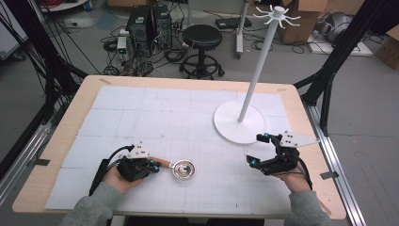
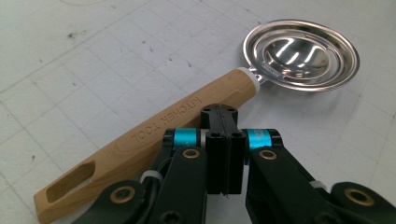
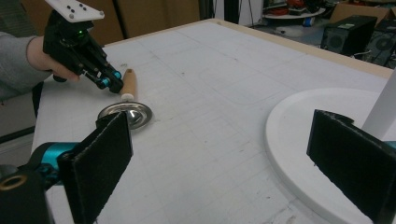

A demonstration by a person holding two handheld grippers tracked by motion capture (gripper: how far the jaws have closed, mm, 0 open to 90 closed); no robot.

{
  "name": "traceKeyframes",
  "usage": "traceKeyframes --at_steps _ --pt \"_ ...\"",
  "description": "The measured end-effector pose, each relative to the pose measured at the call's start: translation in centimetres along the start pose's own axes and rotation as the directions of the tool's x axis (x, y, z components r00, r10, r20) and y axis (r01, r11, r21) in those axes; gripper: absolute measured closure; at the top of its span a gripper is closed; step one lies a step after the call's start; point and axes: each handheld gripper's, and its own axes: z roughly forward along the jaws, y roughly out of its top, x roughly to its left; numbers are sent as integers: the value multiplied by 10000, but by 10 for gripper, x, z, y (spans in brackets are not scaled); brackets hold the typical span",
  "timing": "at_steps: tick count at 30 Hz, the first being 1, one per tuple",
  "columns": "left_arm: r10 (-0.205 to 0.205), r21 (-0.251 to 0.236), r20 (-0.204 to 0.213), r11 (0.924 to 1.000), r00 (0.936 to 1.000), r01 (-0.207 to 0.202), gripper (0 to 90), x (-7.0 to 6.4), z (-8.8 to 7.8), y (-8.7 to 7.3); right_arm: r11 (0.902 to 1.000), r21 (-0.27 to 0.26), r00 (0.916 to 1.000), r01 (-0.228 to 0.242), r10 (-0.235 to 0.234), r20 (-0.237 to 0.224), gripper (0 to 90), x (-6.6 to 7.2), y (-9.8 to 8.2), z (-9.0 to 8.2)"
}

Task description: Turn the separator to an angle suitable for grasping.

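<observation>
A steel scoop (image 1: pixel 183 169) with a light wooden handle (image 1: pixel 164 164) lies flat on the white gridded mat (image 1: pixel 155 117), front centre-left. In the left gripper view the handle (image 2: pixel 154 135) reads "KITCHEN TOOL" and the shiny bowl (image 2: pixel 301 53) is at the upper right. My left gripper (image 1: pixel 156 165) (image 2: pixel 223 114) is shut, pads pressed together, with its tip just over the handle's near side and nothing between the jaws. The right gripper view shows it (image 3: pixel 112 83) by the handle (image 3: pixel 129 84). My right gripper (image 1: pixel 256 149) (image 3: pixel 224 154) is wide open, beside the white stand's base (image 1: pixel 235 134).
A white stand with a round base (image 3: pixel 299 140), a tall pole (image 1: pixel 256 75) and hooks on top (image 1: pixel 278 15) occupies the right middle of the table. Wooden table edges (image 1: pixel 61 136) border the mat. A black stool (image 1: pixel 202 40), computers and cables sit on the floor beyond.
</observation>
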Motion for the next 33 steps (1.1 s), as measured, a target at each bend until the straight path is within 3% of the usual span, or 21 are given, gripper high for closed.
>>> traceKeyframes --at_steps 3,11,24,26,33 --pt "-136 119 -150 9998 9998 138 897 4 2 -1 10000 15 10000 -20 20 -8 61 0 0 0" --pt "-495 -116 -416 9987 9979 490 897 14 7 1 10000 44 10000 13 -13 5 60 0 0 1" --pt "-695 -604 -433 9959 9966 668 897 23 21 6 10000 65 10000 -3 3 -10 61 0 0 2" --pt "-894 -735 -352 9935 9954 867 897 25 23 6 10000 50 10000 -18 18 -6 60 0 0 3" --pt "-922 -752 -511 9933 9944 882 897 24 22 7 9999 113 10000 60 -60 -22 61 1 0 4"
